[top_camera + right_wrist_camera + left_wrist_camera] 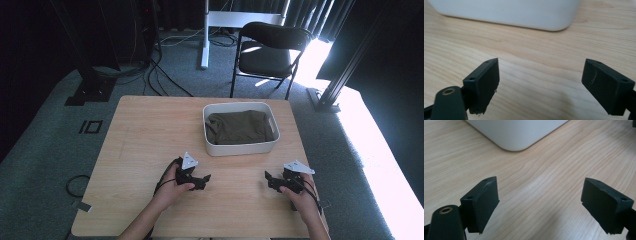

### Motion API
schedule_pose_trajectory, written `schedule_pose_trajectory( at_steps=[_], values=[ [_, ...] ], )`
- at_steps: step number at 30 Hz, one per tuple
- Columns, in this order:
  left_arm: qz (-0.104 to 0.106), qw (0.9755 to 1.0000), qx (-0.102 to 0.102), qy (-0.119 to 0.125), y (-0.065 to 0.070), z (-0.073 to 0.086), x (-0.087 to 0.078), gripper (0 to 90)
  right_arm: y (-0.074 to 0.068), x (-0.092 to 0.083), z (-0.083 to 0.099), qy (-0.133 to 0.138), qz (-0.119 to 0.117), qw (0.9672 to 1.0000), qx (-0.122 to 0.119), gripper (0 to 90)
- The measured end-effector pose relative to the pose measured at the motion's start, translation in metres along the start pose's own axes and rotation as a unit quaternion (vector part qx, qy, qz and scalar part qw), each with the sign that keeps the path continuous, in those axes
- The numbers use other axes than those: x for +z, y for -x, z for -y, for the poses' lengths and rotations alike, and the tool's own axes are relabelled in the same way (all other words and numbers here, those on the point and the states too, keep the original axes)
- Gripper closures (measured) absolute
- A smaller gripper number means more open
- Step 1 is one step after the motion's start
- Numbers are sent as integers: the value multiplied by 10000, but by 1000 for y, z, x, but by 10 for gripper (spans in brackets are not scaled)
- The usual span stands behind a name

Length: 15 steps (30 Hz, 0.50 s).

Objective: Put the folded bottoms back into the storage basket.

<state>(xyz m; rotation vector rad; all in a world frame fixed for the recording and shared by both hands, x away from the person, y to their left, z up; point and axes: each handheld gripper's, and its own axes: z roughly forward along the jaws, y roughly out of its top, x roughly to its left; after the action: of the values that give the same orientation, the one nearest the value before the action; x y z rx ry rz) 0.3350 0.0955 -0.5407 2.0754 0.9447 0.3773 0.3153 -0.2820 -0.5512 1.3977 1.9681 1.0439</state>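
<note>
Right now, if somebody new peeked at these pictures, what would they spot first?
Probably the white bin at the far middle of the wooden table, with a dark olive cloth folded inside it. Next, the two black grippers near the front edge: the left gripper and the right gripper, both with jaws open and empty, each in a hand.

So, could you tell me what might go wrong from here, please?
1. The olive cloth lies folded deep in the white bin; open jaws reaching in could catch the rim and push the bin along the table.
2. The left gripper and right gripper face each other and could collide.
3. Gripping one layer may undo the fold.
</note>
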Motion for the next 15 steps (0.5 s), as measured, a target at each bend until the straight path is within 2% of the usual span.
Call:
schedule_pose_trajectory(
  at_steps=[4, 9, 11, 12, 13, 15],
  values=[
    [-68, 9999, -15, -78, -3, 6, -3, 160, 2, -2, 6, -90, 36, 9999, -36, 145],
    [-118, 9996, 37, -256, -5, 14, -4, 161, 8, -5, 17, -276, 205, 9994, -56, 146],
    [-209, 9992, 111, -337, -5, 17, -3, 161, 7, -7, 18, -281, 308, 9990, -163, 147],
    [-250, 9988, 158, -400, -5, 18, -2, 161, 6, -7, 19, -375, 388, 9983, -215, 147],
    [-254, 9984, 193, -472, -5, 20, -2, 161, 6, -6, 20, -473, 404, 9977, -265, 147],
    [-277, 9984, 224, -435, -4, 21, -1, 159, 6, -6, 20, -500, 379, 9977, -249, 148]
  ],
)
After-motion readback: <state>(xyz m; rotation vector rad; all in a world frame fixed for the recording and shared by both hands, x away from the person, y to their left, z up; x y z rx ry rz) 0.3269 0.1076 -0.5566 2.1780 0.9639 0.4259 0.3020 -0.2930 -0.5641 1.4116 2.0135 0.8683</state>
